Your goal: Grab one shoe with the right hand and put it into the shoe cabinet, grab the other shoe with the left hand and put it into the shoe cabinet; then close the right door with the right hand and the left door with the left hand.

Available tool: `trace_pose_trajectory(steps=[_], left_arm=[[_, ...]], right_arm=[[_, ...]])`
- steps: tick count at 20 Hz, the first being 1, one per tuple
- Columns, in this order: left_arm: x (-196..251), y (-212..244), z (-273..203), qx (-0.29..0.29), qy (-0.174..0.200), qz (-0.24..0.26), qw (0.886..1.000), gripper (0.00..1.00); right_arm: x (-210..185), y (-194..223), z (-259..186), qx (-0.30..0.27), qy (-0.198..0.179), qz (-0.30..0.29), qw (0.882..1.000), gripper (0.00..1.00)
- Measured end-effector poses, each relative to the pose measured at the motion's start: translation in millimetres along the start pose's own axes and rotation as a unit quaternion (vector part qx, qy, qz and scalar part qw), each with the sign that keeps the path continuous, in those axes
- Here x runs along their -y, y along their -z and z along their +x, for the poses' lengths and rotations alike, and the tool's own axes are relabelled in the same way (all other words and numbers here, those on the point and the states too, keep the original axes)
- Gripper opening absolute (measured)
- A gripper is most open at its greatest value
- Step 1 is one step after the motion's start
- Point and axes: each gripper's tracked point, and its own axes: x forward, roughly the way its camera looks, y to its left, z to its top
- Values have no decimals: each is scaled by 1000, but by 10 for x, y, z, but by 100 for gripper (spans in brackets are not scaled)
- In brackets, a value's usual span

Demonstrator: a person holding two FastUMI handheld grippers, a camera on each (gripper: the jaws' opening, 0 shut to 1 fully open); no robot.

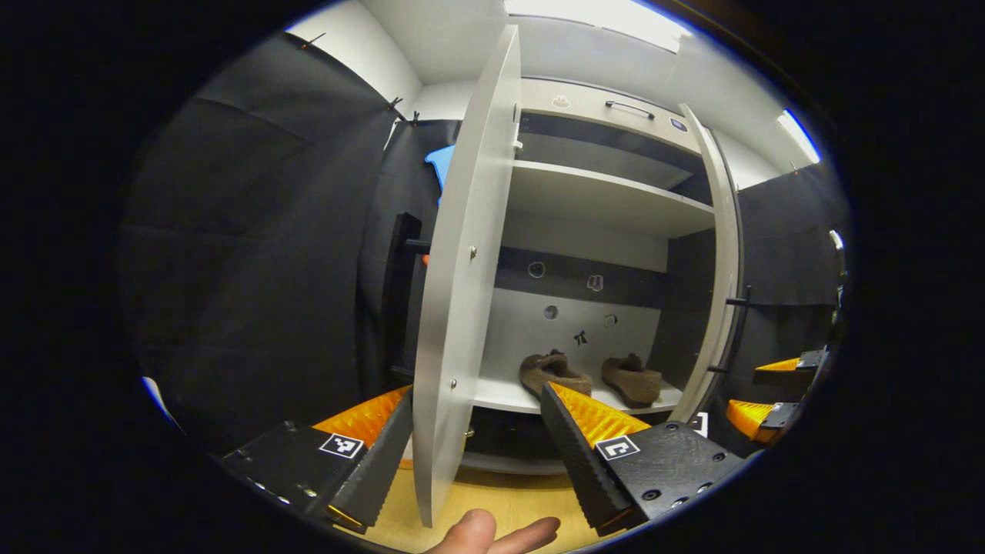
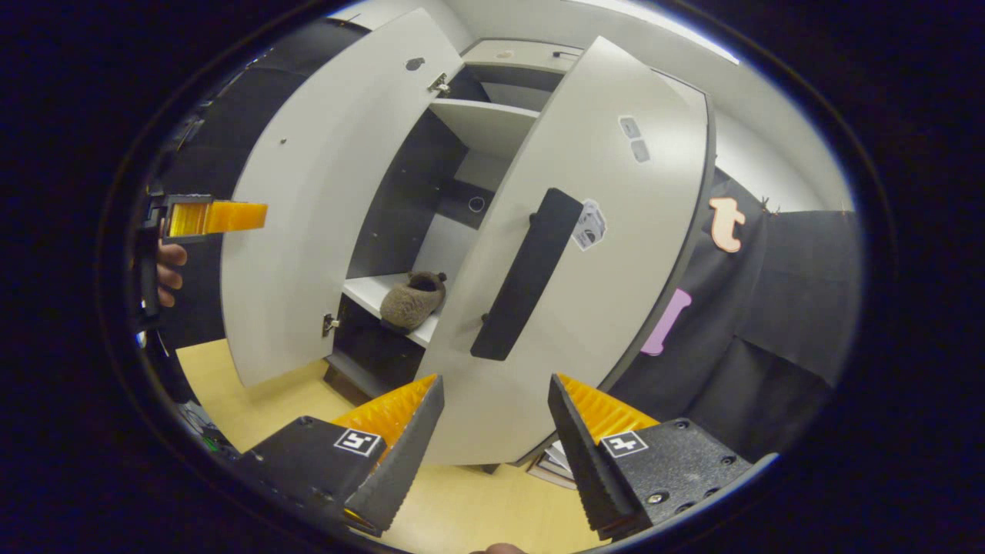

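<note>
1. Black cloth is hanging around a pale shoe cabinet (image 1: 608, 200) that is standing on a yellow wooden floor (image 2: 254, 400), with both of its doors swung partly open.
2. Two brown shoes are sitting side by side on the cabinet's lower shelf (image 1: 500, 394): the left shoe (image 1: 554, 373) and the right shoe (image 1: 632, 379), close together but not touching, toes pointing into the cabinet.
3. In the left gripper view, the left claw (image 1: 475, 412) is hanging released, its fingers spread to either side of the left door (image 1: 462, 292), whose edge is passing between them; whether they are touching it I cannot tell.
4. In the right gripper view, the right claw (image 2: 495, 406) is also hanging released, grasping nothing, just in front of the right door (image 2: 600, 231) below its long dark handle (image 2: 527, 273).
5. One shoe (image 2: 413, 298) is peeking out through the gap between the doors in that view.
6. A person's fingers (image 1: 492, 532) are showing at the bottom edge of the left gripper view.
</note>
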Motion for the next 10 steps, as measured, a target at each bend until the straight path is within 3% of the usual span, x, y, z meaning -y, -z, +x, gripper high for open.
trace_pose_trajectory(steps=[4, 10], left_arm=[[93, 1, 5, 9, -5, 3, 1000, 94], [257, 6, 37, 29, -19, -33, 999, 93]], right_arm=[[31, 88, -3, -12, 2, -3, 1000, 89], [180, 251, -62, -35, 14, 6, 999, 89]])
